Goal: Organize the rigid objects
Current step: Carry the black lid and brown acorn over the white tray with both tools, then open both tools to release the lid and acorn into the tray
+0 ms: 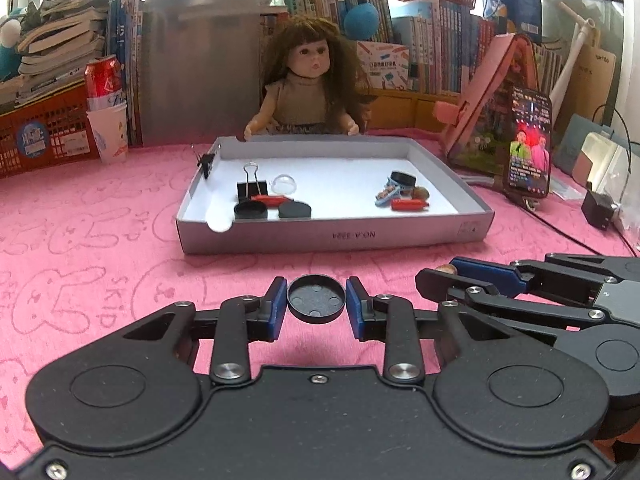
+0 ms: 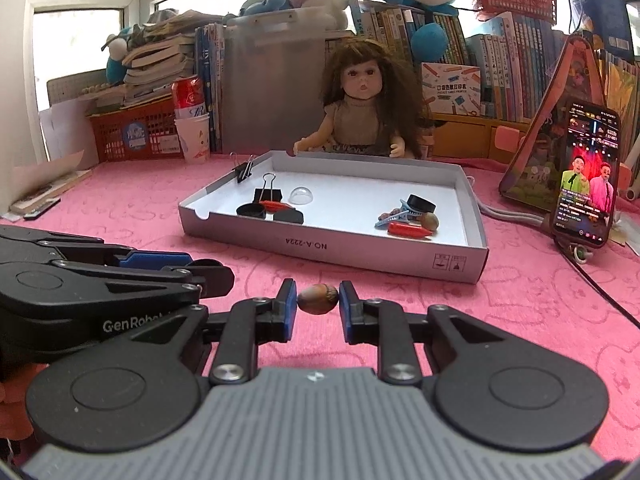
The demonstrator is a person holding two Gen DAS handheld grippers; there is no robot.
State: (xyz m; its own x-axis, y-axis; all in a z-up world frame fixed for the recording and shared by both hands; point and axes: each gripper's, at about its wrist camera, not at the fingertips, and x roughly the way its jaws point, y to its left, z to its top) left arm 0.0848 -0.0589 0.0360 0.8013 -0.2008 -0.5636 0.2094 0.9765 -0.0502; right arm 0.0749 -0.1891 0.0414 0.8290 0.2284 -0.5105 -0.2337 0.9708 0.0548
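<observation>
A shallow grey cardboard tray (image 1: 336, 236) lies open on a pink tablecloth (image 1: 100, 220), straight ahead of both grippers and a little beyond them. Inside it are two small clusters: black caps and a binder clip (image 1: 252, 189) to the left, an acorn, a hair clip and another cap to the right (a doll sits just behind the tray).

The left gripper (image 1: 316, 300) is clenched on a round black cap (image 1: 316, 299), open side up. The right gripper (image 2: 318, 299), just beside it, is clamped on an acorn (image 2: 318, 299), its long axis crosswise between the pads.

The move seems to hinge on this: the matching acorn (image 2: 429, 222) lies ahead and rightward, nearer the right gripper; the caps lie ahead-left, nearer the left.
</observation>
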